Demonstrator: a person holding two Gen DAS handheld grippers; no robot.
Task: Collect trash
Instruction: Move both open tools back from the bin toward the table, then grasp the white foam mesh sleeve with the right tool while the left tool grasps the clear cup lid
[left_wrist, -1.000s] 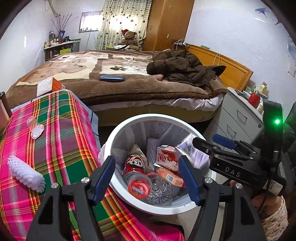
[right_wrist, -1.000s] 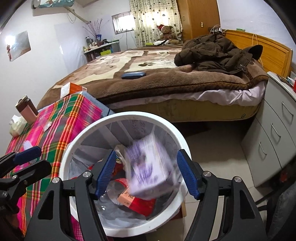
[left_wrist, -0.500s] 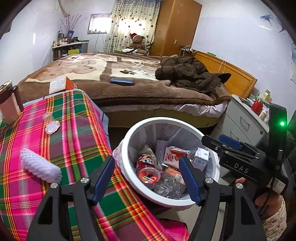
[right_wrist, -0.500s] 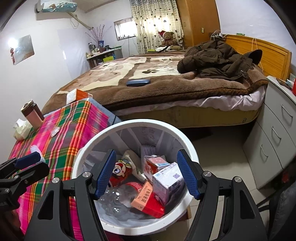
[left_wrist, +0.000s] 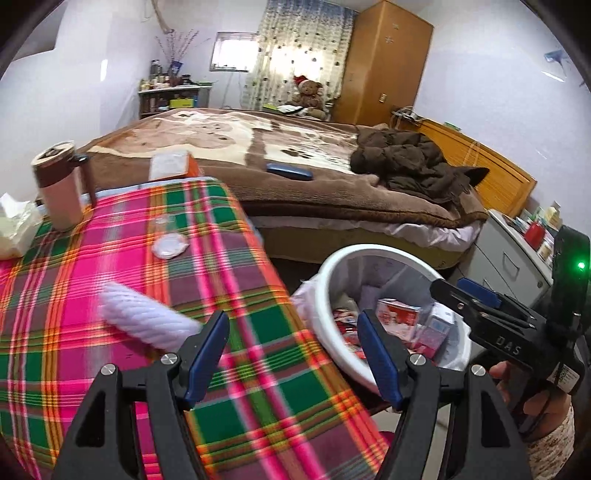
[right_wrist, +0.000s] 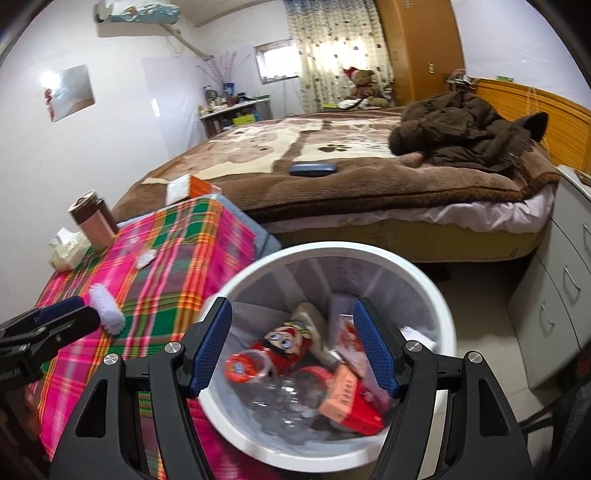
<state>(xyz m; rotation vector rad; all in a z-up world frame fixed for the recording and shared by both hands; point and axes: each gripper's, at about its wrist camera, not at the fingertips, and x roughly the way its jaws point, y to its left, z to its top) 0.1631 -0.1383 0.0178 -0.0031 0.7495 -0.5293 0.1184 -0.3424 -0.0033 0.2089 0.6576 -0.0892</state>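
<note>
Plaid cloth covers the surface (left_wrist: 110, 369), and its loose weave is the largest hazard: a fingertip dragged low across it could snag the cloth and pull the mug (left_wrist: 61, 192) over. The white bin (right_wrist: 439, 317) stands just beside the surface edge, already holding a clear bottle (right_wrist: 284, 395), a red snack bag (right_wrist: 284, 343) and cartons; a careless swing could knock its rim and tip it. The white foam fruit net (left_wrist: 147, 321) lies on the cloth just beside the left tool (left_wrist: 291, 354), whose jaws stand spread and empty. It is soft and light, so a shallow pinch may let it slip. The right tool (right_wrist: 291, 347) hangs over the bin, jaws apart, carrying nothing. A small clear wrapper (left_wrist: 170, 245) lies farther back, easy to miss.
</note>
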